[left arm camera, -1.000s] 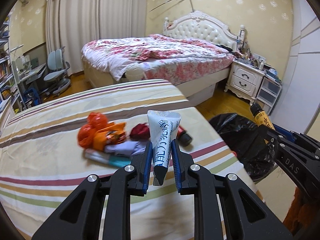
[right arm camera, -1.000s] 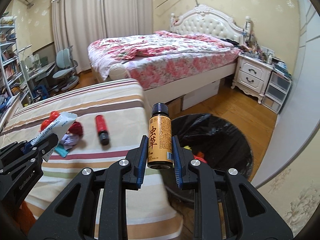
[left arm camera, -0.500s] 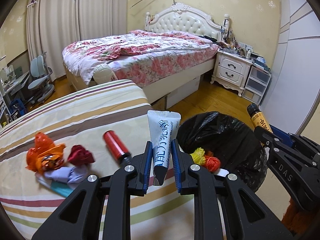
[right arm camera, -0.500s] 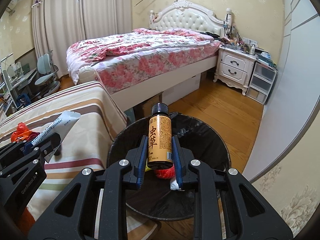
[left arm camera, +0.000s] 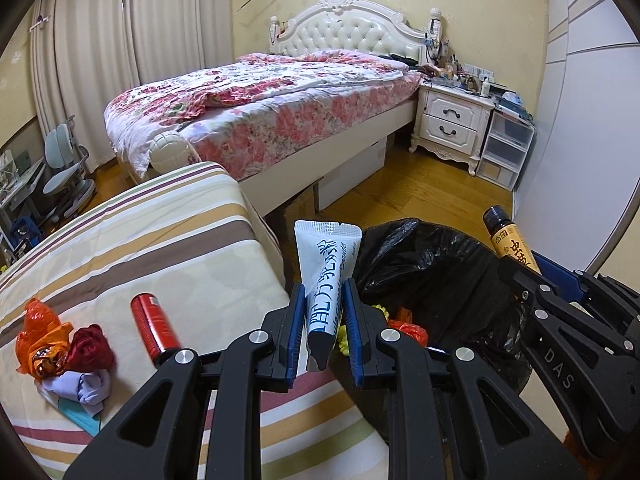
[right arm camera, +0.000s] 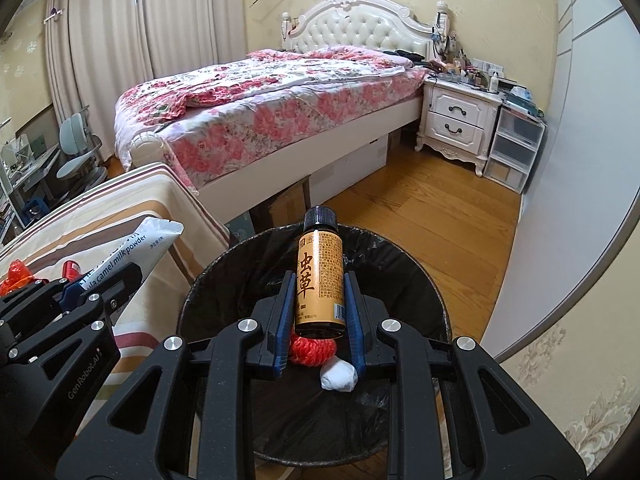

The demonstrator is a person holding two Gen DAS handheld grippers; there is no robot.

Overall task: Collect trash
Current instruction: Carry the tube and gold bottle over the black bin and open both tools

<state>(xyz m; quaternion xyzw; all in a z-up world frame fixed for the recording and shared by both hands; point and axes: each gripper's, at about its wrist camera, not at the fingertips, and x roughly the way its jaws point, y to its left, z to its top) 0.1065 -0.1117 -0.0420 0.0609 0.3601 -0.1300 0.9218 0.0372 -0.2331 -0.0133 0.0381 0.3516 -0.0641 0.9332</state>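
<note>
My left gripper (left arm camera: pixel 322 304) is shut on a white milk powder sachet (left arm camera: pixel 326 272), held over the near rim of the black-lined trash bin (left arm camera: pixel 432 256). My right gripper (right arm camera: pixel 319 300) is shut on a small amber bottle (right arm camera: pixel 320 276) with a black cap, hanging above the open bin (right arm camera: pixel 400 264). Inside the bin lie a red crumpled wrapper (right arm camera: pixel 312 350), a white paper ball (right arm camera: pixel 338 375) and some yellow scraps. On the striped table (left arm camera: pixel 140 240) remain a red tube (left arm camera: pixel 154 326), an orange wrapper (left arm camera: pixel 38 334), a dark red wrapper (left arm camera: pixel 90 348) and a pale purple wad (left arm camera: pixel 90 386).
A bed with a floral cover (left arm camera: pixel 260 104) stands behind the table. A white nightstand (left arm camera: pixel 452 124) and plastic drawers (left arm camera: pixel 506 148) sit at the right wall. Wooden floor (right arm camera: pixel 432 216) lies beyond the bin. Chairs and a desk (left arm camera: pixel 64 172) are at far left.
Both grippers have swung right from over the table toward the bin, each keeping its item. The bin now sits under the right gripper and the table trash has slid to the left of view.
</note>
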